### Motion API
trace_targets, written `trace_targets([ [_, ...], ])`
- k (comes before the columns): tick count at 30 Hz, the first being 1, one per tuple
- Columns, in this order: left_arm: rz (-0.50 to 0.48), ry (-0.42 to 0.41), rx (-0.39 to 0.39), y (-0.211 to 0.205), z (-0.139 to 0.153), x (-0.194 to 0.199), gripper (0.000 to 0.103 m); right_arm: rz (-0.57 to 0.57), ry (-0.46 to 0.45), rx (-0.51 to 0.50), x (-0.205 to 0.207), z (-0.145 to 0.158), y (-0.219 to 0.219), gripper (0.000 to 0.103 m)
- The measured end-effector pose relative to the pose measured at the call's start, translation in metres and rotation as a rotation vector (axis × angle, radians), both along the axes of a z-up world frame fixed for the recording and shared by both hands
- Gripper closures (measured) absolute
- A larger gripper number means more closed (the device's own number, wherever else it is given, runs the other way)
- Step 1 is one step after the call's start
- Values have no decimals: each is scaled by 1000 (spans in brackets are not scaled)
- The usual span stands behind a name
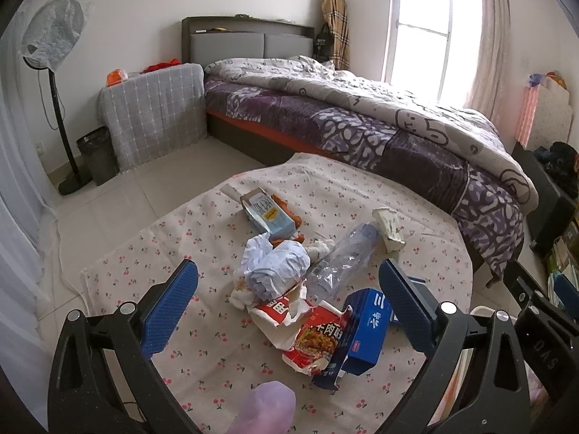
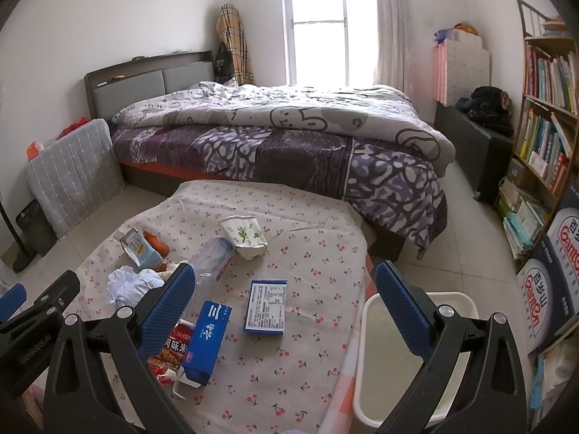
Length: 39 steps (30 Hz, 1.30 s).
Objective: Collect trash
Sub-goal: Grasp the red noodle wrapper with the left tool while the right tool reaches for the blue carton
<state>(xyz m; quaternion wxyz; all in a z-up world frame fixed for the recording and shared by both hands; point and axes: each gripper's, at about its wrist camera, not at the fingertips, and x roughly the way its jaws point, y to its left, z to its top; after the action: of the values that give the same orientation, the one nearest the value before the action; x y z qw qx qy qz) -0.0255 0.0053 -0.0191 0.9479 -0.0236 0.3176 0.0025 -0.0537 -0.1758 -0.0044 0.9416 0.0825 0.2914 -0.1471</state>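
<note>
A low table under a cherry-print cloth [image 1: 202, 354] [image 2: 307, 361] carries the trash. In the left wrist view my left gripper [image 1: 289, 307] hangs open above a crumpled white paper [image 1: 275, 267], a torn red noodle wrapper [image 1: 311, 336] and a blue box [image 1: 365, 329]. Beyond them lie a clear plastic bottle [image 1: 343, 256], a paper cup [image 1: 389, 229] and a light blue carton [image 1: 269, 217]. My right gripper [image 2: 286, 307] is open over a flat blue box with a white label [image 2: 266, 305]. A white bin [image 2: 466, 302] stands at the table's right edge. Neither gripper holds anything.
A bed [image 2: 289, 144] with a purple and grey quilt runs behind the table. A standing fan [image 1: 50, 36] and a dark bin [image 1: 96, 155] are at the far left. A bookshelf [image 2: 542, 108] and stacked water cartons [image 2: 557, 282] line the right.
</note>
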Motion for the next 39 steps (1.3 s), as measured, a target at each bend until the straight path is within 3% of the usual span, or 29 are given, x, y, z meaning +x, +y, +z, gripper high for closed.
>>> trace_targets([
  [6, 21, 23, 15, 10, 5, 5, 7, 30, 95, 87, 13, -12, -9, 5],
  [13, 82, 17, -232, 79, 30, 47, 7, 27, 143, 234, 26, -21, -32, 5],
  [15, 83, 115, -265, 87, 16, 66, 7, 33, 170, 296, 32, -29, -39, 5],
  [18, 96, 447, -168, 87, -30, 96, 7, 37, 247, 365, 43, -46, -43, 5],
  [19, 126, 545, -176, 90, -43, 103, 7, 40, 268, 381, 46, -50, -43, 6],
  [22, 89, 682, -315, 93, -66, 113, 7, 39, 313, 398, 53, -60, -41, 6],
  [26, 90, 706, -278, 84, -72, 114, 7, 15, 327, 425, 56, -65, -45, 5],
  [33, -31, 720, -253, 52, -86, 122, 8, -14, 338, 496, 60, -73, -56, 5],
  [39, -46, 754, -252, 37, -117, 135, 8, 4, 372, 507, 64, -83, -50, 5],
])
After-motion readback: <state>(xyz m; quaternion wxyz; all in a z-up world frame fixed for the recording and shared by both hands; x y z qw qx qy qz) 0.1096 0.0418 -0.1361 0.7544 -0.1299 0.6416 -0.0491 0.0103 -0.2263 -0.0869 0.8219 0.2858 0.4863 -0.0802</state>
